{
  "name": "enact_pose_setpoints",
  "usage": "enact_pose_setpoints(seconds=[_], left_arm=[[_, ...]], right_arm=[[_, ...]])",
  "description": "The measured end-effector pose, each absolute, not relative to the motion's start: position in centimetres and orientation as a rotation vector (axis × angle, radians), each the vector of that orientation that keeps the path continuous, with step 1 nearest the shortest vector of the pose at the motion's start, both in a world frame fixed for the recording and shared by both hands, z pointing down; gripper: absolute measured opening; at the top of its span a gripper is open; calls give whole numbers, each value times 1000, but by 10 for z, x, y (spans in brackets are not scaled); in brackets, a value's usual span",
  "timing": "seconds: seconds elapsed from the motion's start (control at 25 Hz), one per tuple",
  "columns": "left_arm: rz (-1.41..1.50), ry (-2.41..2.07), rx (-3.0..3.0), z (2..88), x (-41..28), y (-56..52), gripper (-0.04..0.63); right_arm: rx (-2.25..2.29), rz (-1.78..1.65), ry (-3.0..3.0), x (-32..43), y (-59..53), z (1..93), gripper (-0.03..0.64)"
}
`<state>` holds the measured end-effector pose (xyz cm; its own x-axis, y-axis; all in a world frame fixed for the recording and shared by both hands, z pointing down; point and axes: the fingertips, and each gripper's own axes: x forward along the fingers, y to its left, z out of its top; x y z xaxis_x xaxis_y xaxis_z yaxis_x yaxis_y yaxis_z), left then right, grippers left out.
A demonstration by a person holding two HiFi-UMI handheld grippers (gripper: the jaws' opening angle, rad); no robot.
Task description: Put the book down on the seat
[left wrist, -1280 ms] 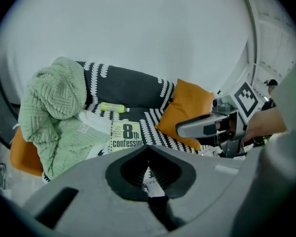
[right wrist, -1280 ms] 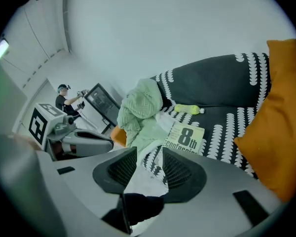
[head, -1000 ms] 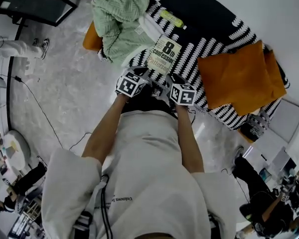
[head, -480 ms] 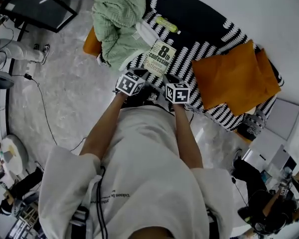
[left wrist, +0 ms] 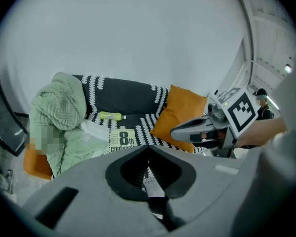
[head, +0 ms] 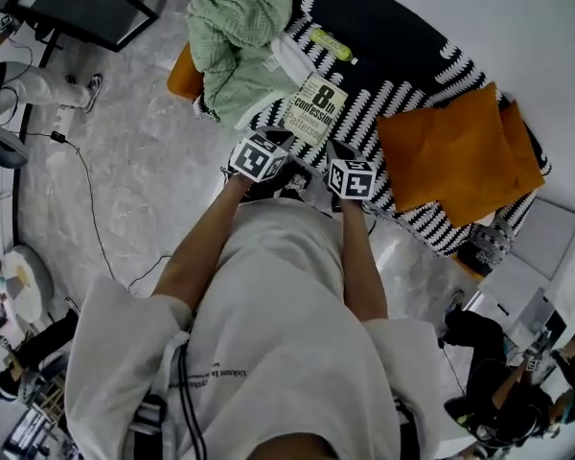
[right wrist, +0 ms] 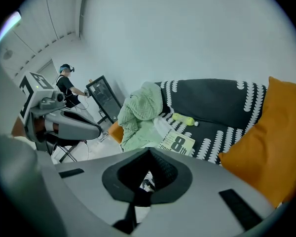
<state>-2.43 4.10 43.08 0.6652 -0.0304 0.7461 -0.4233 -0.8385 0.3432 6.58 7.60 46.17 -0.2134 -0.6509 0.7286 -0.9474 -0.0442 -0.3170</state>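
On seat [head: 369,99], book [head: 316,110] lengthwise toward backrest [right wrist: 212,98]; left gripper [left wrist: 150,146] pinched together, right gripper [right wrist: 149,149] just closed empty.

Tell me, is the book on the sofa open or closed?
Closed. The book lies flat on the sofa seat, front cover and title facing up, no pages spread.

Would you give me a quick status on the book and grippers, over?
Left gripper shut, empty; right gripper just closed its fingers, empty. Book flat on the seat, cover up, released. Green blanket left, orange cushion right, neither blocking.
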Motion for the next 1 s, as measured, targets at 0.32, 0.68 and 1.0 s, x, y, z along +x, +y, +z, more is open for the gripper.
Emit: enact_pose_setpoints(seconds=[0.32, 0.68, 1.0], left_arm=[[1030, -371, 2392, 432, -24, 37, 8], [1007, -381, 2401, 425, -21, 29, 8], [965, -409, 2396, 420, -22, 14, 8]], right_arm=[[1696, 1138, -1881, 68, 77, 461, 6], [1718, 1110, -1868, 75, 72, 454, 5], [1737, 1076, -1870, 78, 65, 450, 6]])
